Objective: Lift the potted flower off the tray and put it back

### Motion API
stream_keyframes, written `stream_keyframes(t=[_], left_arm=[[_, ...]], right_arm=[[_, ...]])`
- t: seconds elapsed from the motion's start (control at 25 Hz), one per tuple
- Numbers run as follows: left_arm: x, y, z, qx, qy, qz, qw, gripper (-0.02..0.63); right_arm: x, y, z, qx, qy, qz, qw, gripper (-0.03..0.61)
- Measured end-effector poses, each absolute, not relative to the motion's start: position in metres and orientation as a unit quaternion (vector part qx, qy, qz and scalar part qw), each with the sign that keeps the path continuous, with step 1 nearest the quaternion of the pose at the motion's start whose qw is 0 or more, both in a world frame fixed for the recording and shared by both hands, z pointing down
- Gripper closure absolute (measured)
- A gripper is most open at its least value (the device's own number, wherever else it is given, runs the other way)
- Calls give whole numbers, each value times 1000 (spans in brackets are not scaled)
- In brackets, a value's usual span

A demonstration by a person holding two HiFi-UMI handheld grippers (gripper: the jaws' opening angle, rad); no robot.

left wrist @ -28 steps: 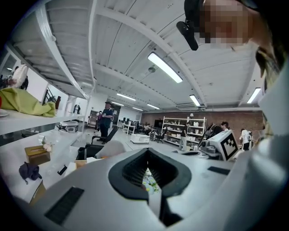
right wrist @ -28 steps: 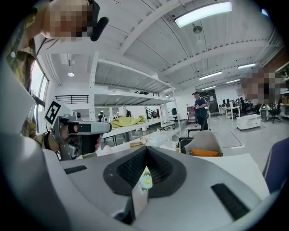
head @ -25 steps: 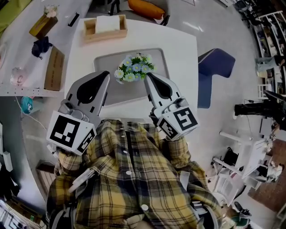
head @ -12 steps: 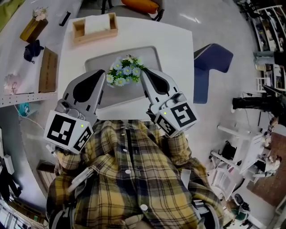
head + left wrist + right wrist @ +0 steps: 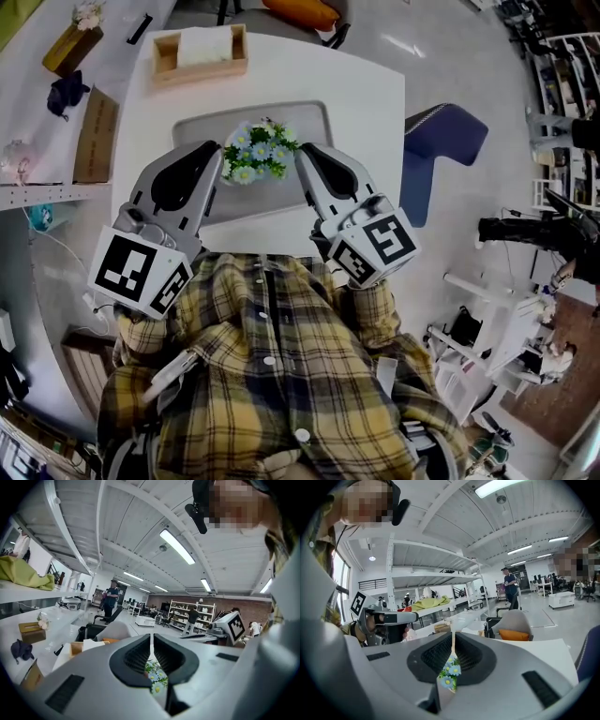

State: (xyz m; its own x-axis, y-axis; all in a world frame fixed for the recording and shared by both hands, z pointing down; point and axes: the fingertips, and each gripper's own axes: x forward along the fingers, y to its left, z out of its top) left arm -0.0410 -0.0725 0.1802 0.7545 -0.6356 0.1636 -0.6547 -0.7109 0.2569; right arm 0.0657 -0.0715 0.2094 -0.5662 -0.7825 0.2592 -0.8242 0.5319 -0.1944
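The potted flower [image 5: 258,150], a bunch of pale blue and white blooms with green leaves, stands on the grey tray [image 5: 309,120] on the white table [image 5: 366,89]. My left gripper [image 5: 218,151] is shut and empty, its tip right beside the blooms on the left. On the other side my right gripper [image 5: 302,154] is also shut and holds nothing. The pot itself is hidden under the blooms. In the left gripper view the shut jaws [image 5: 151,639] have the flower [image 5: 157,677] low behind them. The right gripper view shows the same blooms [image 5: 449,674] below its shut jaws [image 5: 453,644].
A wooden box [image 5: 199,52] with white paper stands at the table's far edge. On a side bench to the left lie a flat cardboard box [image 5: 94,136] and a dark cloth [image 5: 67,94]. A dark blue chair [image 5: 436,141] stands to the right.
Both grippers have crept a little across the table beside the flower, the left one drawing nearer to the blooms. Their jaws have stayed shut.
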Motion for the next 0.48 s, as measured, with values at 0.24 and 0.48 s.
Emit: stream_keyframes(t=[0.24,0.48], left_arm=[[-42,-76,190,922,-353,35,154,576],[-37,-73,202,926,-344,51,150,499]], right_arm=[[68,-73,212,444,-880,155,71,575],[67,-68,221,409,-895,158,78,449]])
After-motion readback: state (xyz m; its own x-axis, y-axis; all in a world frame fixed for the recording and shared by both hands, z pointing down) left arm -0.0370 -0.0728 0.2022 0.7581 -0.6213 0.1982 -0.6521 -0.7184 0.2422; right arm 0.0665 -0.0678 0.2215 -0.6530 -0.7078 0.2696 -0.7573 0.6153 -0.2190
